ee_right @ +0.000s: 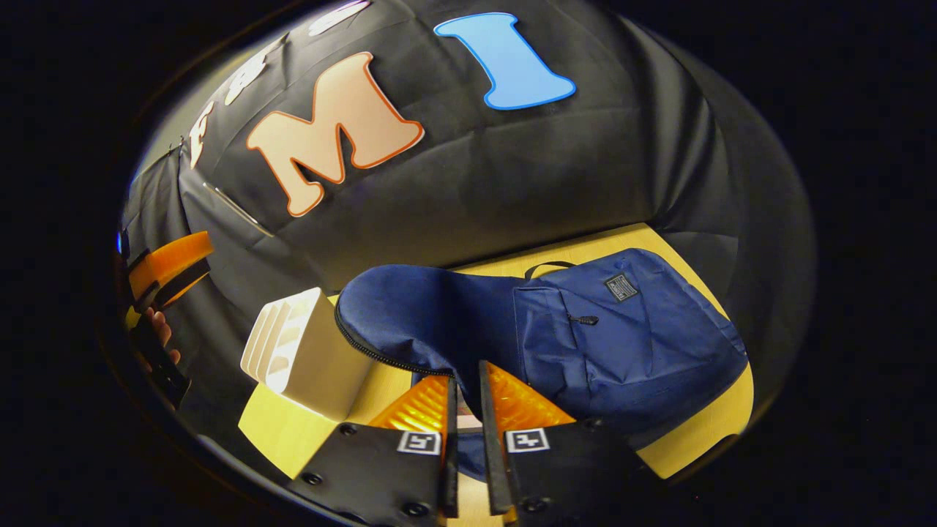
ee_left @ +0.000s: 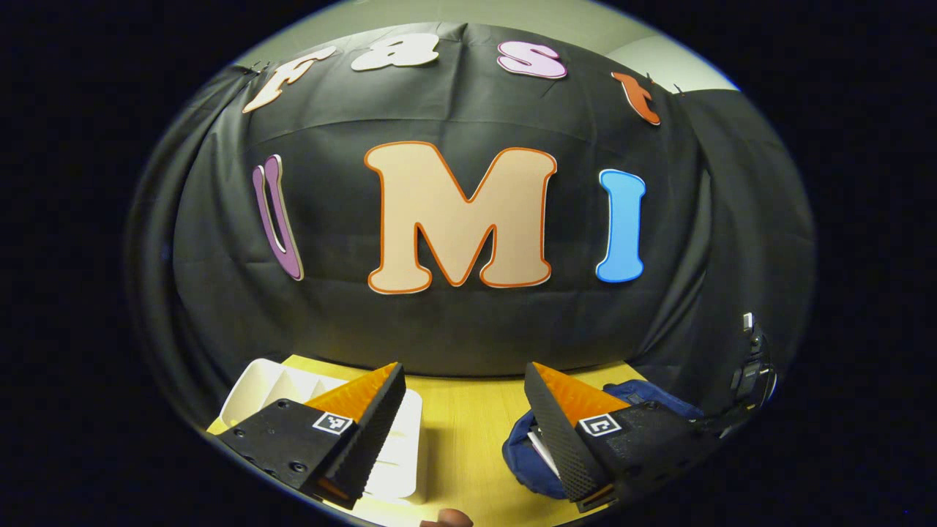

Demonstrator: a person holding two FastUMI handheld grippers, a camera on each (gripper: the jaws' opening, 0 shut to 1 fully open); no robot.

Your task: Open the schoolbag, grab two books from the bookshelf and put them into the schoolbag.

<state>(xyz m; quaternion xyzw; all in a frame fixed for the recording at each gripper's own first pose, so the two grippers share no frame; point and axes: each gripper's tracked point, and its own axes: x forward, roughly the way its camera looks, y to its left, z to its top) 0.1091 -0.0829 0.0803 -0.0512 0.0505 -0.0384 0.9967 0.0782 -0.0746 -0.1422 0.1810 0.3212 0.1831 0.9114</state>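
So we're on the packing step here, we'd say. The blue schoolbag (ee_right: 622, 329) lies flat on the yellow table (ee_right: 703, 432), flap unzipped and peeled back toward the white bookshelf (ee_right: 307, 355), which sits just beside it. Our right gripper (ee_right: 465, 391) is down at the bag's open mouth with its fingers nearly together, and there's a thin pale thing in the slot between them. Looks like a book edge, but we can't tell for sure. The left gripper (ee_left: 465, 410) hangs over the table between shelf and bag, fingers spread wide, holding nothing.

Next up, probably: ease that thing deeper under the flap, let go, then see whether the shelf has a second book left.
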